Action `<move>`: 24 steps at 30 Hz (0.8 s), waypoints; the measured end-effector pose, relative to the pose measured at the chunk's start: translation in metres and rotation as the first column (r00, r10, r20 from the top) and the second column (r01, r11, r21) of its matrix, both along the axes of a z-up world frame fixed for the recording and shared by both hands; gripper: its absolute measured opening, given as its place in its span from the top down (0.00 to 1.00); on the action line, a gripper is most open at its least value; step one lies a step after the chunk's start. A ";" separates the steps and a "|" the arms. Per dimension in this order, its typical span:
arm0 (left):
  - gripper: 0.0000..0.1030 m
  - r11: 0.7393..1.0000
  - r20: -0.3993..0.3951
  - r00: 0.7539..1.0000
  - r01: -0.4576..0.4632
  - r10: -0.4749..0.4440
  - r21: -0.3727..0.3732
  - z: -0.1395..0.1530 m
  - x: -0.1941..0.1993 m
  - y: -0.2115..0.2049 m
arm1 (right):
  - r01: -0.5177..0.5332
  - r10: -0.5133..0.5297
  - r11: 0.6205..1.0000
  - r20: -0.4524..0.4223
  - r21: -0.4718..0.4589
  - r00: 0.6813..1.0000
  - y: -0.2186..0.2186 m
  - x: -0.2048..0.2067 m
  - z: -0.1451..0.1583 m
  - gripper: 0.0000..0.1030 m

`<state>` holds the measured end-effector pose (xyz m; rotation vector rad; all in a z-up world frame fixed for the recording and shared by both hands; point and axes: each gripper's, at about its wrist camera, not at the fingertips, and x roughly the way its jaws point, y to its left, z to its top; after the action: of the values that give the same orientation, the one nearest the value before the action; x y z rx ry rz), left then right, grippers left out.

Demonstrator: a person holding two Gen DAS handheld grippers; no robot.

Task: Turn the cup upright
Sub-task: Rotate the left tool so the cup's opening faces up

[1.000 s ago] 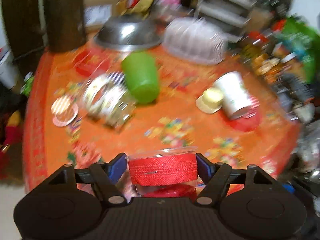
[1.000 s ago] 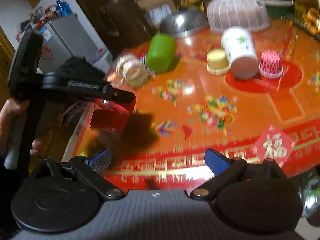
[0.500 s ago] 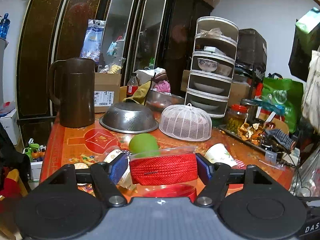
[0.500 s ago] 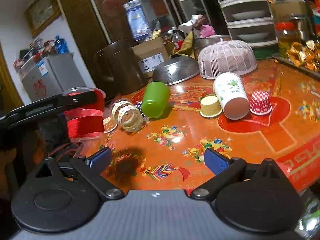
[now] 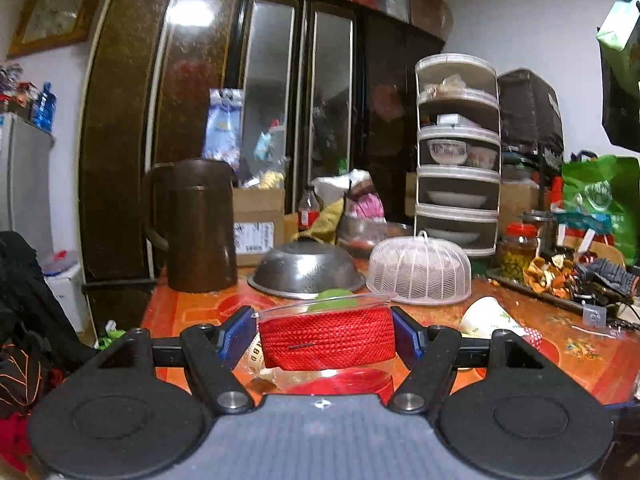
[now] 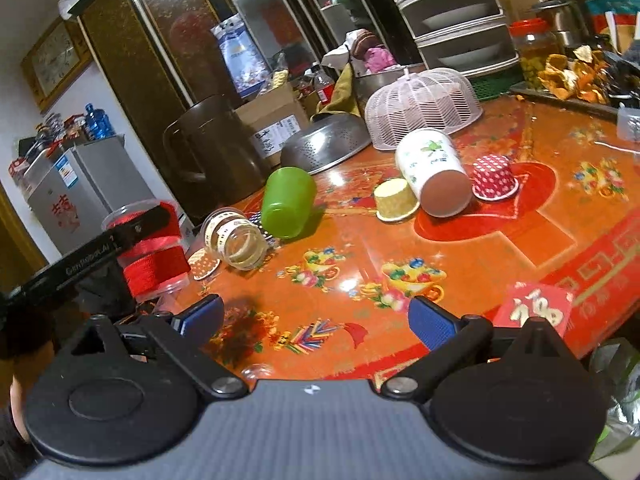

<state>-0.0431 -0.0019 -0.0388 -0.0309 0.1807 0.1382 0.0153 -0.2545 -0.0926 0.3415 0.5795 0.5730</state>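
Left gripper [image 5: 325,338] closed tight on a clear cup [image 5: 326,344] wrapped in red string, blue pads pressing both sides. Cup standing up straight, open rim on top, held near the left edge of the orange table [image 6: 500,256]. Seen from the right wrist view as well: same cup [image 6: 150,246] at the far left, black finger of the left gripper lying across its front. Hard to tell whether the bottom is touching the table or just above it.

Right gripper [image 6: 316,320] wide open, nothing between its blue pads, low over the near edge of the table with the flower pictures under it.

More cups lying about on the table. Green cup [image 6: 288,208] on its side, bottom end toward the camera. Clear cup with tape rings [image 6: 236,242] on its side just beside the green one, touching it or nearly so. White paper cup [image 6: 434,170] on its side in the middle, brown end facing near. Small yellow cup [image 6: 396,200] upside down, right against the white one. Small red dotted cup [image 6: 494,176] tipped on its side on the other side of the white one.

Farther back: silver bowl [image 6: 326,148] upside down, pink food cover [image 6: 424,104] next to it, brown jug [image 6: 212,156] at the back left.
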 end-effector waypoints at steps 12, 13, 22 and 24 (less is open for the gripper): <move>0.28 0.998 -0.019 1.000 0.005 -0.004 0.059 -0.032 -0.013 -0.036 | 0.058 -0.062 0.997 0.064 0.052 0.996 -0.011 -0.021 -0.005 0.03; 0.28 0.998 -0.019 1.000 0.008 -0.006 0.059 -0.034 -0.015 -0.036 | 0.056 -0.059 0.997 0.066 0.054 0.996 -0.011 -0.022 -0.005 0.03; 0.28 0.997 -0.016 1.000 0.019 -0.018 0.072 -0.044 -0.024 -0.037 | 0.043 -0.048 0.997 0.076 0.064 0.996 -0.009 -0.029 -0.008 0.03; 0.28 0.997 -0.020 1.000 0.022 -0.021 0.074 -0.047 -0.024 -0.037 | 0.047 -0.052 0.997 0.073 0.068 0.996 -0.009 -0.029 -0.008 0.03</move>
<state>-0.0667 -0.0385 -0.0859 0.0459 0.1947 0.1236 -0.0133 -0.2632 -0.1006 0.3939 0.4800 0.5556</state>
